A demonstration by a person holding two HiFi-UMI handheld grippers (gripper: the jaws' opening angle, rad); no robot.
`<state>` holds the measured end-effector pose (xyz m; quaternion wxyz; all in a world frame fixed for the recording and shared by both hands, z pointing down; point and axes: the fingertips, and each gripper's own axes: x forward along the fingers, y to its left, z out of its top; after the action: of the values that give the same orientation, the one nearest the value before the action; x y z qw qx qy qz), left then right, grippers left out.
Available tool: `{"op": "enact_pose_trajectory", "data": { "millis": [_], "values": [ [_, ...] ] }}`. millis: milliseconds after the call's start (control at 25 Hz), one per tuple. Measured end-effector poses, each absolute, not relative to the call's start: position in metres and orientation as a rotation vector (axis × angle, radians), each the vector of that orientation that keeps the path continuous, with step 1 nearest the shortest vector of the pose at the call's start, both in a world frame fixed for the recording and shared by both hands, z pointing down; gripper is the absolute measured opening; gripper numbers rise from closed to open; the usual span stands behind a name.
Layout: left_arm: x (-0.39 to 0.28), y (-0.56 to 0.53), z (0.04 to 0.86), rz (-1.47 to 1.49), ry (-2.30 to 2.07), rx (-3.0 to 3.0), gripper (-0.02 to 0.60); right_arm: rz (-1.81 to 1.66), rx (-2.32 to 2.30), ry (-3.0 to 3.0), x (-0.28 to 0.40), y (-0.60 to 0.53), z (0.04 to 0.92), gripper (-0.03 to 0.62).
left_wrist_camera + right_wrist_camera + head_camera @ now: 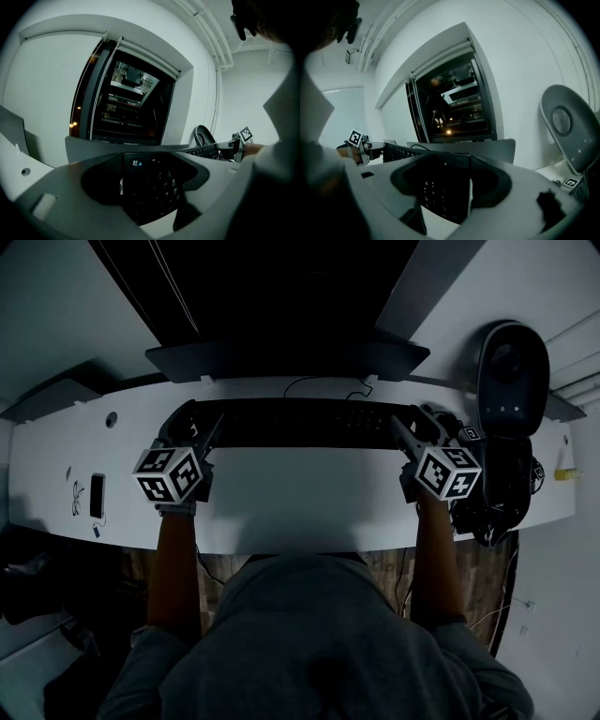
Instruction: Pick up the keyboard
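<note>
A long black keyboard (300,423) lies crosswise on the white desk (300,507), just in front of the monitor's base. My left gripper (192,425) is shut on its left end and my right gripper (411,426) on its right end. In the left gripper view the keyboard's (150,190) end with lit key legends fills the space between the jaws. The right gripper view shows the keyboard's (440,192) other end held the same way. I cannot tell whether the keyboard is off the desk.
A dark monitor (281,296) on a wide grey base (281,360) stands behind the keyboard. A tall grey oval device (511,381) and a tangle of cables (487,512) sit at the right. A phone (97,495) lies at the left.
</note>
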<state>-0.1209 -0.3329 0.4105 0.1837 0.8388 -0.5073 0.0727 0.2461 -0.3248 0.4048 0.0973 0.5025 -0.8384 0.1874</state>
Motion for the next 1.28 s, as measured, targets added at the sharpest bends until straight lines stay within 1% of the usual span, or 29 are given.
{"op": "enact_pose_trajectory", "data": {
  "millis": [640,1280],
  "values": [
    [-0.105,-0.341,0.313,0.074,-1.464,2.498,0.299,0.309,1.574,-2.572,0.262,-0.325,0.300,0.278],
    [-0.110,-0.335,0.252,-0.023,-1.526,2.579,0.301,0.151,1.602,-2.653,0.258,-0.321,0.239,0.278]
  ]
}}
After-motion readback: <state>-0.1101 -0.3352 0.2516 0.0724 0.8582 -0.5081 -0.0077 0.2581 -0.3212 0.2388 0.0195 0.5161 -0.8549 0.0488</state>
